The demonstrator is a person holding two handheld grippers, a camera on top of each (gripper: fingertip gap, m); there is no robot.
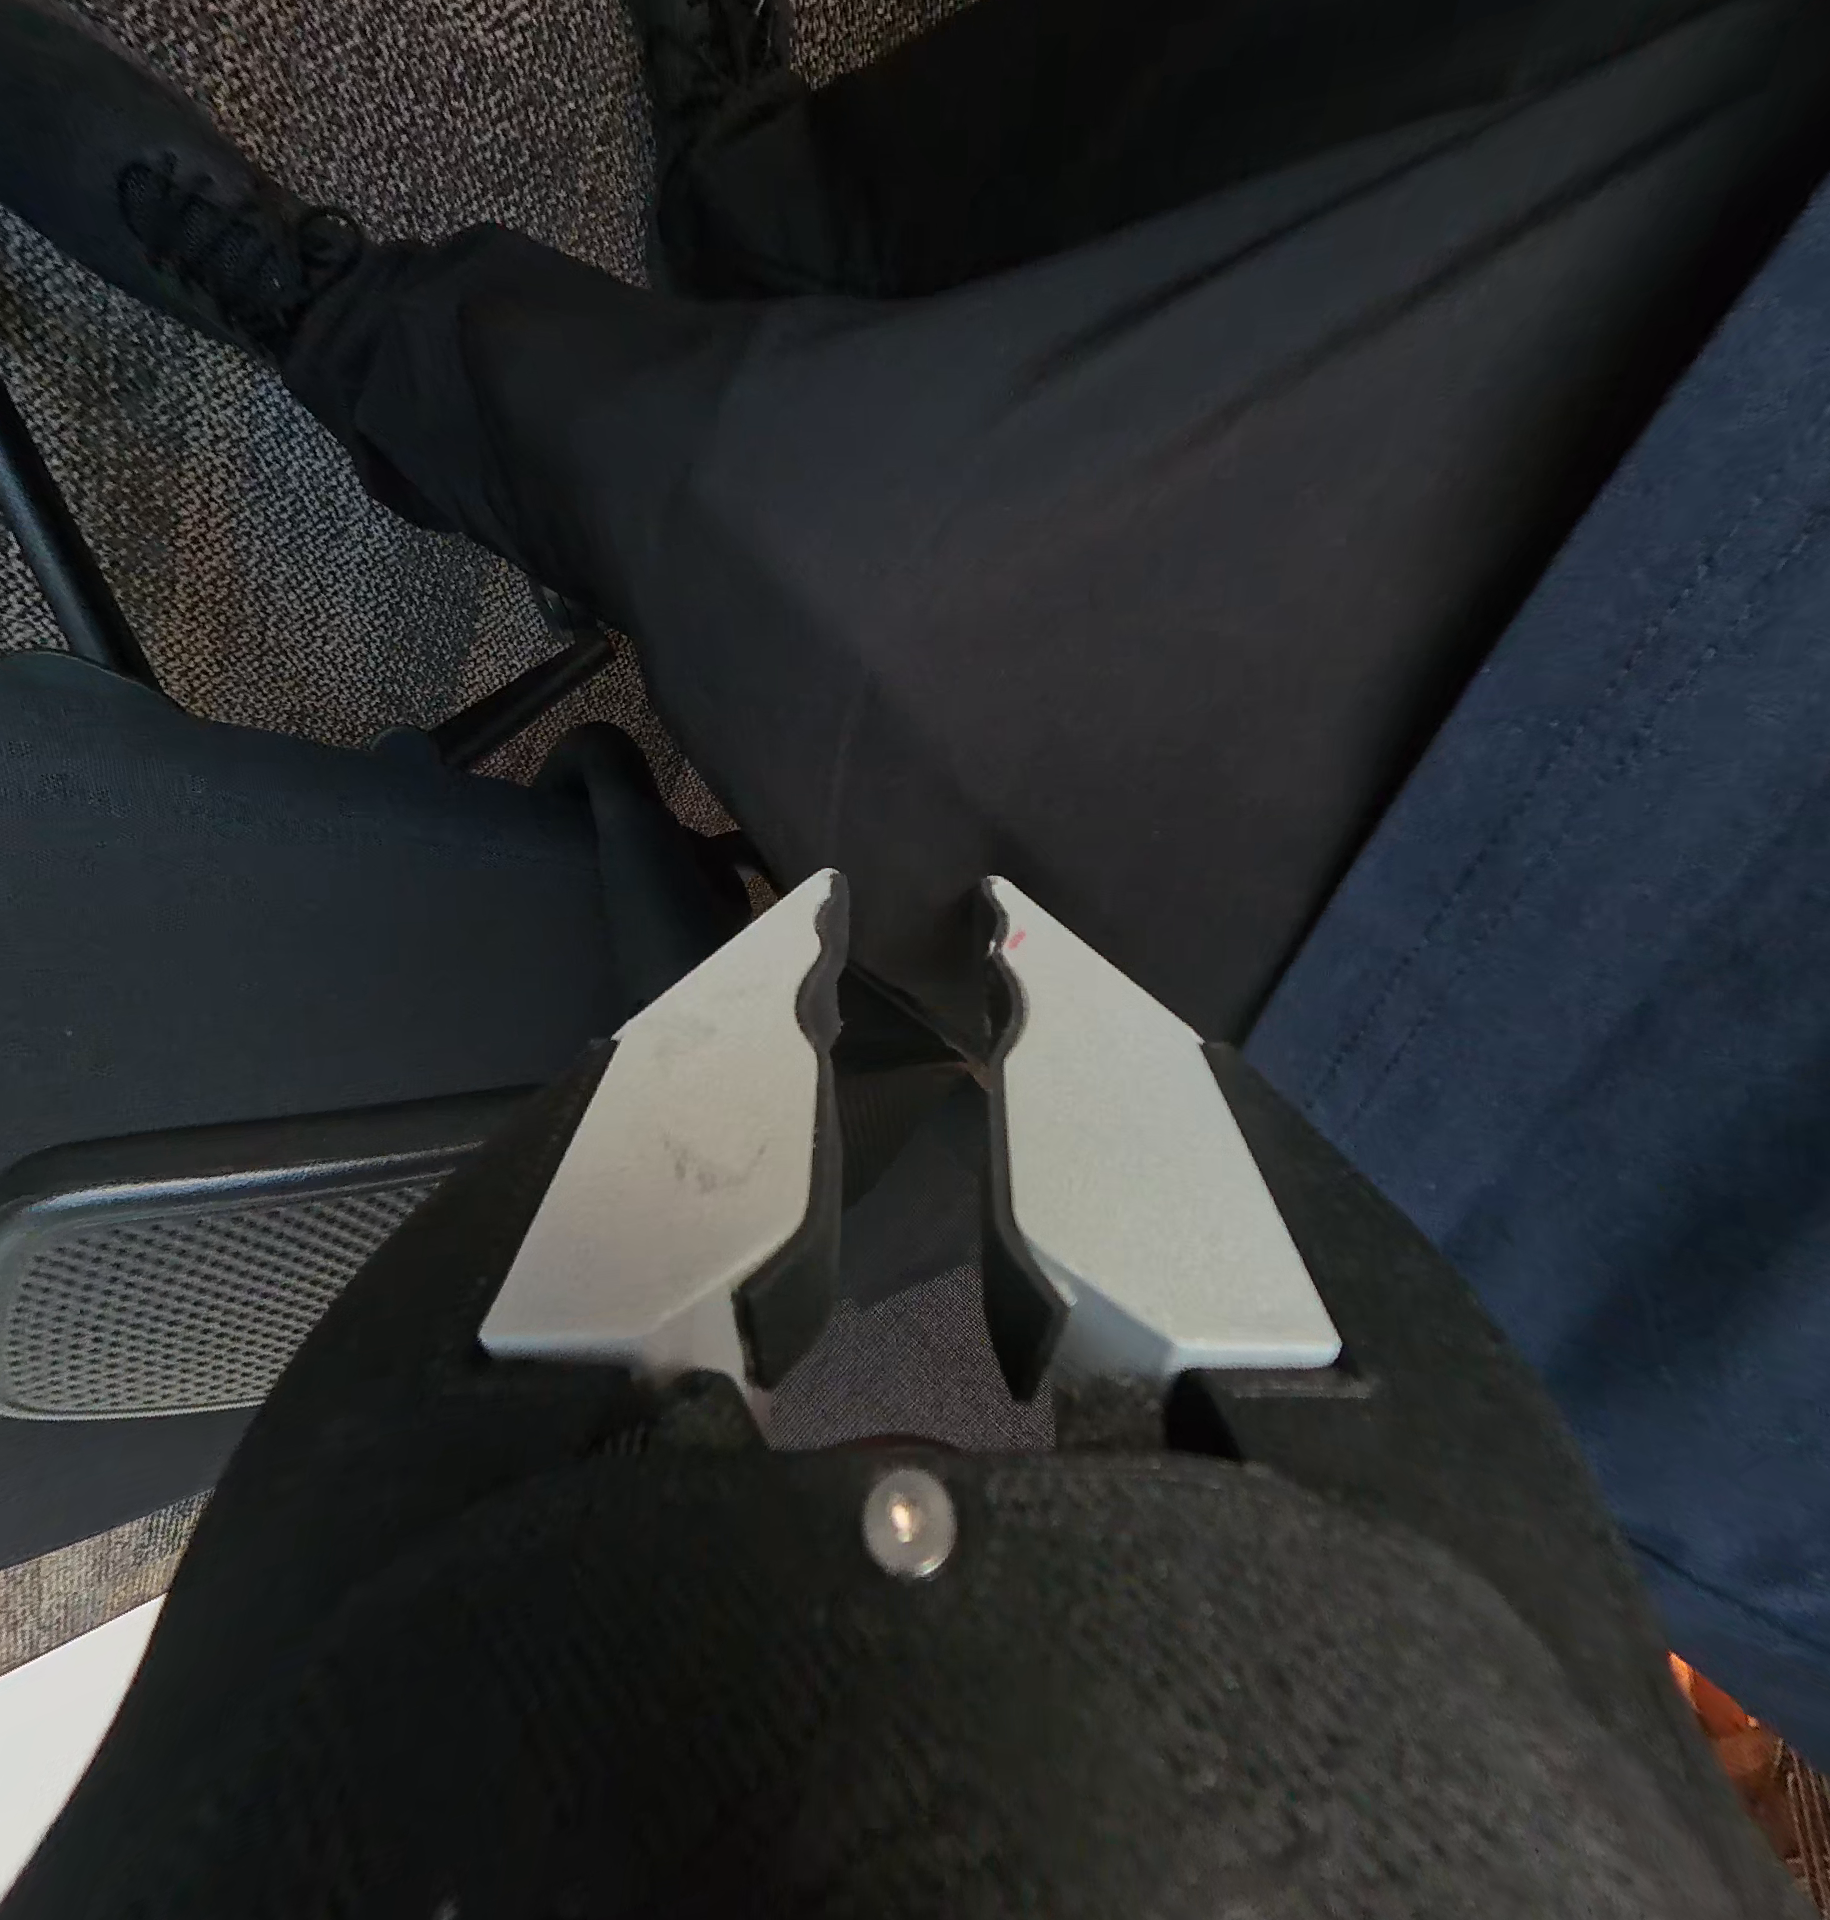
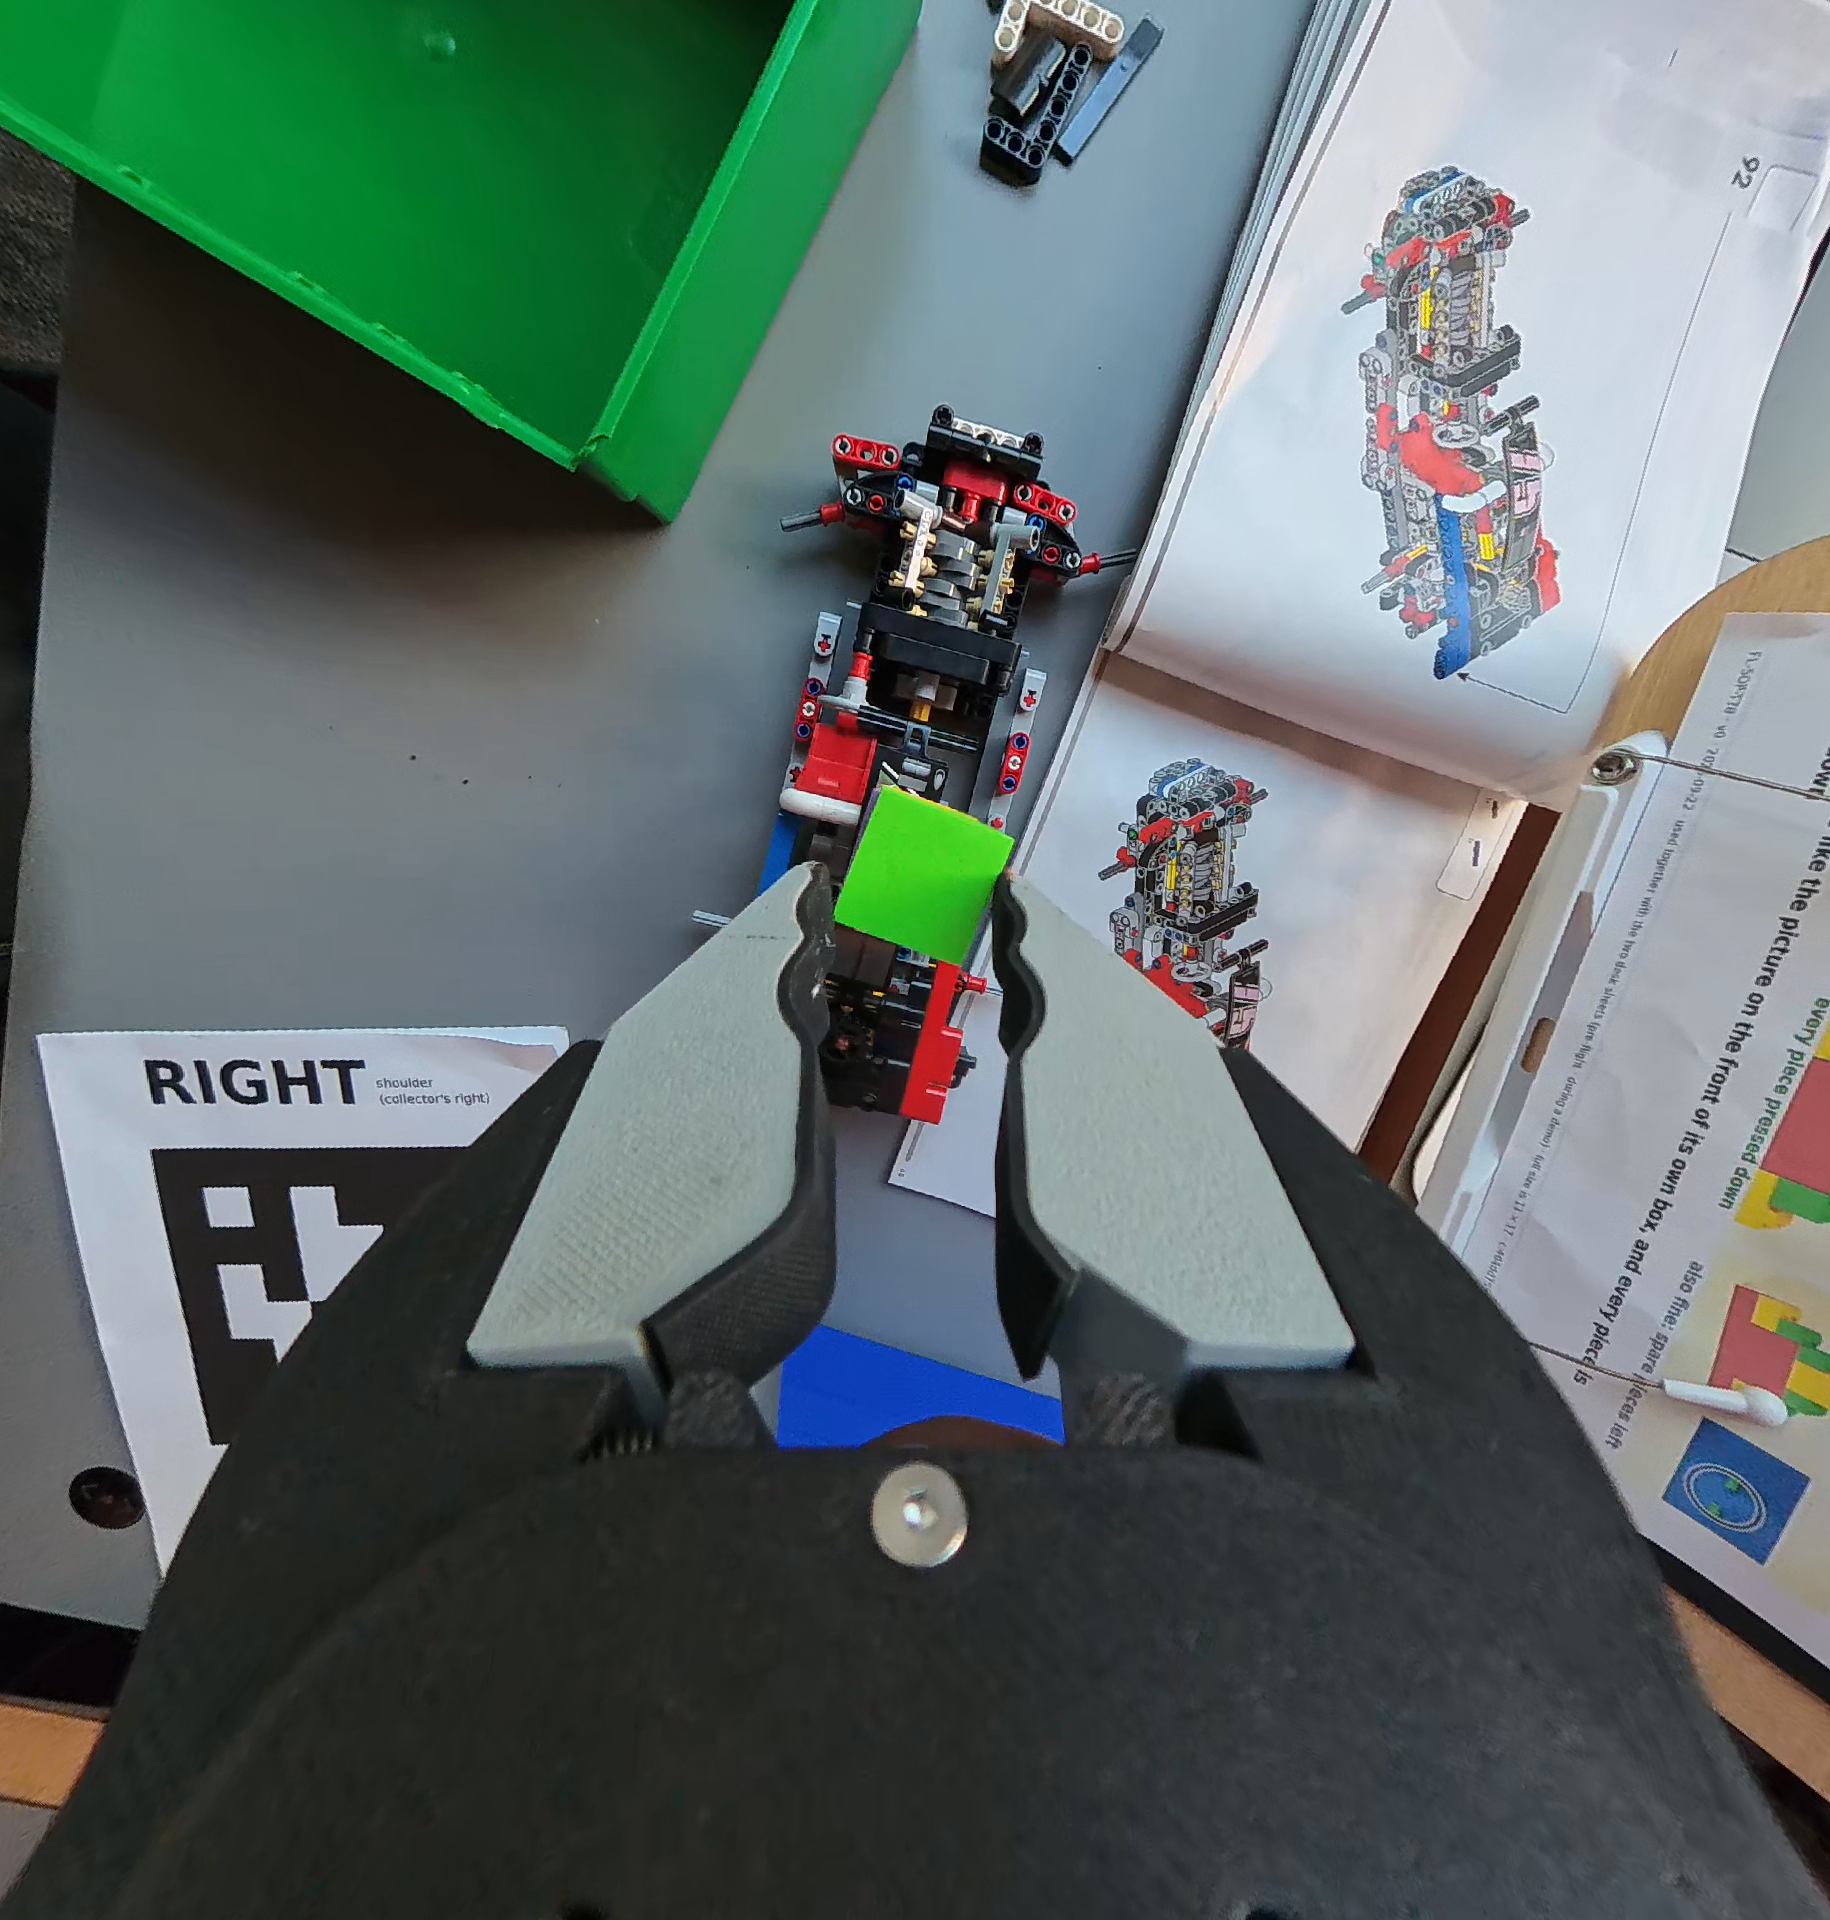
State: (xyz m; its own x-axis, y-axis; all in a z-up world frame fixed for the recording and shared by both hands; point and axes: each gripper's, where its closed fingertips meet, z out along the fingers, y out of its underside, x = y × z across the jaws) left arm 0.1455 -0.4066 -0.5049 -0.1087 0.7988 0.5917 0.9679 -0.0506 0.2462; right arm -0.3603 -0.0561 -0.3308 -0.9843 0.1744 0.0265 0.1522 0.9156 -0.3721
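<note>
Right gripper clamps a bright green square block at its tips, above a brick-built chassis on the grey table; left gripper, jaws narrowly parted, hangs over a person's dark trouser leg, grasp undetermined.

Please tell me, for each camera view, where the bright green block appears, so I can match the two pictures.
Left wrist view: not in it; only dark trousers, speckled carpet and a chair show.
Right wrist view: the green block sits at centre, between the right gripper fingertips, above the toy car frame.
Shared landmark: none; the views show no common thing.
</note>
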